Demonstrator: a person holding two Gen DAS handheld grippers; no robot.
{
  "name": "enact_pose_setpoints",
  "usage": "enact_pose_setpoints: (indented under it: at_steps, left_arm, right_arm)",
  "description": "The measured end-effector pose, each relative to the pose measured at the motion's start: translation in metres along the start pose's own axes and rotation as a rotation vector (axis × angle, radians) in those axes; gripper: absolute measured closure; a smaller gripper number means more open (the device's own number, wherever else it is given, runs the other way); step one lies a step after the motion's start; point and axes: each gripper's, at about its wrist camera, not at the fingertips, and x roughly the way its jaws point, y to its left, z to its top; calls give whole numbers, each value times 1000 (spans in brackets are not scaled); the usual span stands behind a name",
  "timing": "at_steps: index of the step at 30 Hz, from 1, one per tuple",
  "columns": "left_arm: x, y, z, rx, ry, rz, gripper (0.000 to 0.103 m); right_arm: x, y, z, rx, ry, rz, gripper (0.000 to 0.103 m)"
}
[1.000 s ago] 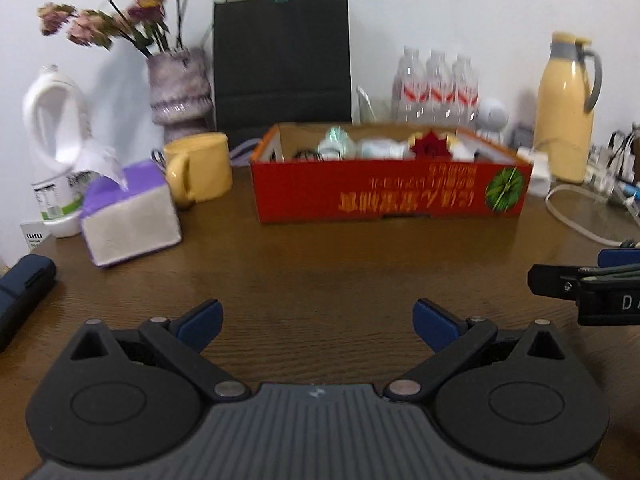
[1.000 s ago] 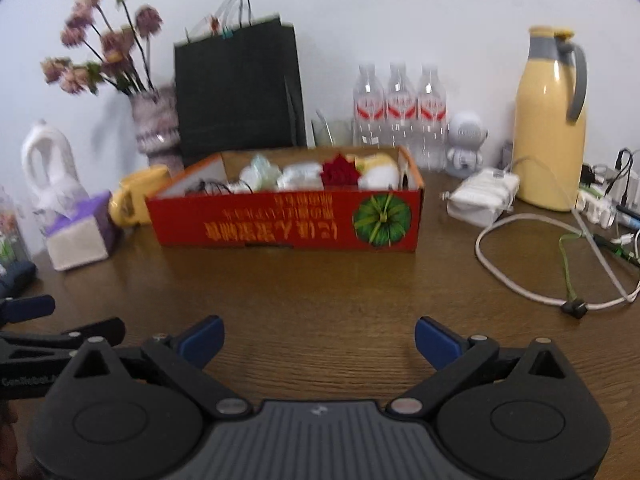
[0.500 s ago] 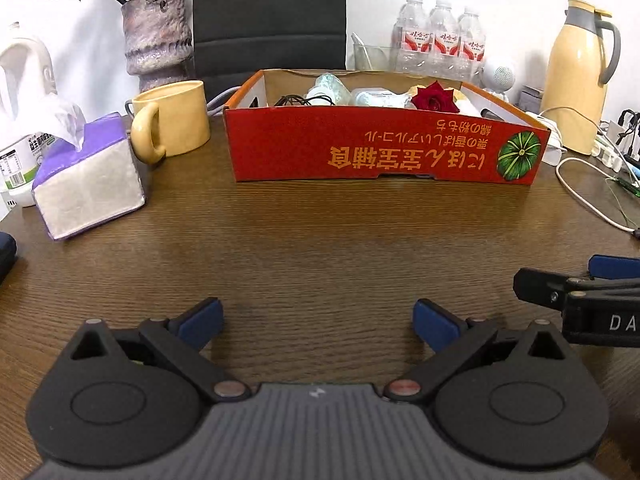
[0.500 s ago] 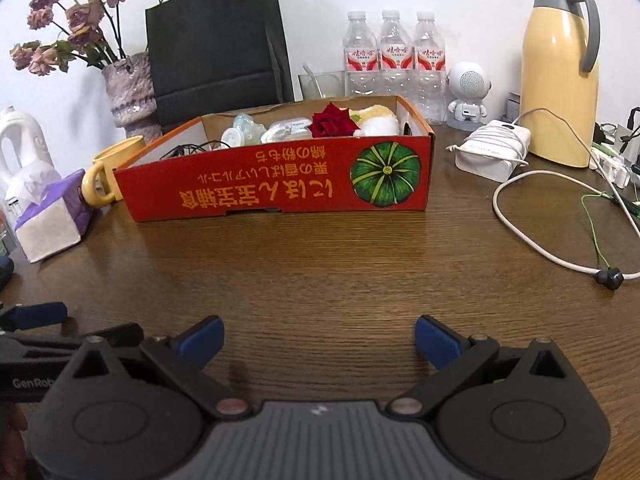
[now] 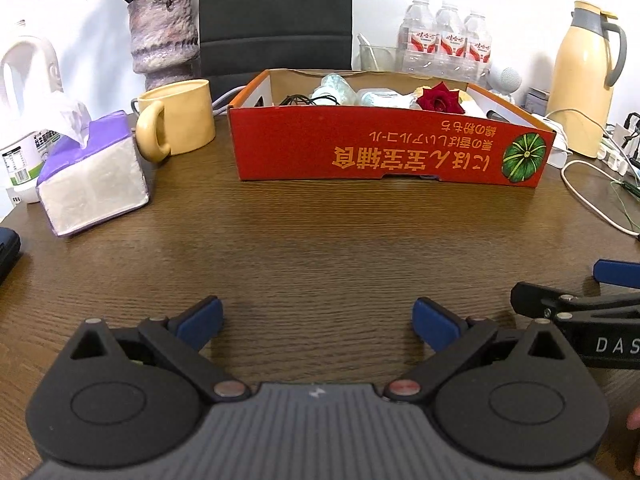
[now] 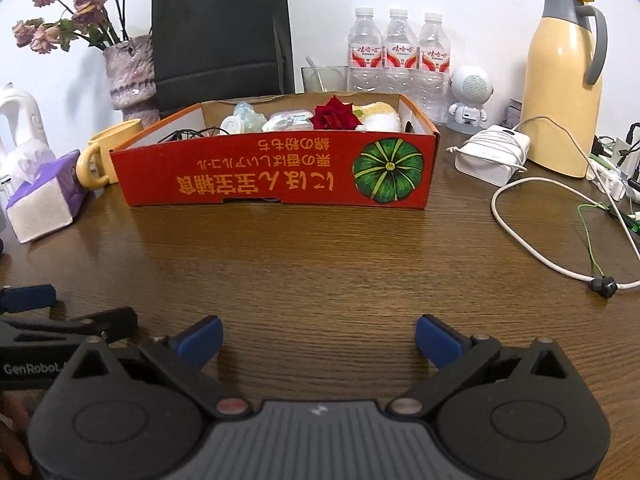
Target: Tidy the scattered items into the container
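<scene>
A red cardboard box with a green pumpkin print stands on the brown table; it also shows in the right wrist view. In it lie a red rose, pale wrapped packs, a black cable and a yellow-white soft item. My left gripper is open and empty, low over the table in front of the box. My right gripper is open and empty beside it, and shows at the right edge of the left wrist view.
A purple tissue box, a yellow mug, a vase of dried flowers and a white jug stand at the left. A black paper bag, water bottles, a yellow thermos, a white charger and cables are behind and to the right.
Both grippers have tilted down and drawn slightly nearer the box, so the box sits lower and larger in view. Both stay open and empty.
</scene>
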Motion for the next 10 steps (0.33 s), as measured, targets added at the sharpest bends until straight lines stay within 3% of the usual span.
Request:
enact_pose_setpoints:
  at_steps: [10]
  left_arm:
    - [-1, 0, 0, -11, 0, 18, 0]
  right_arm:
    - [1, 3, -1, -25, 10, -26, 0]
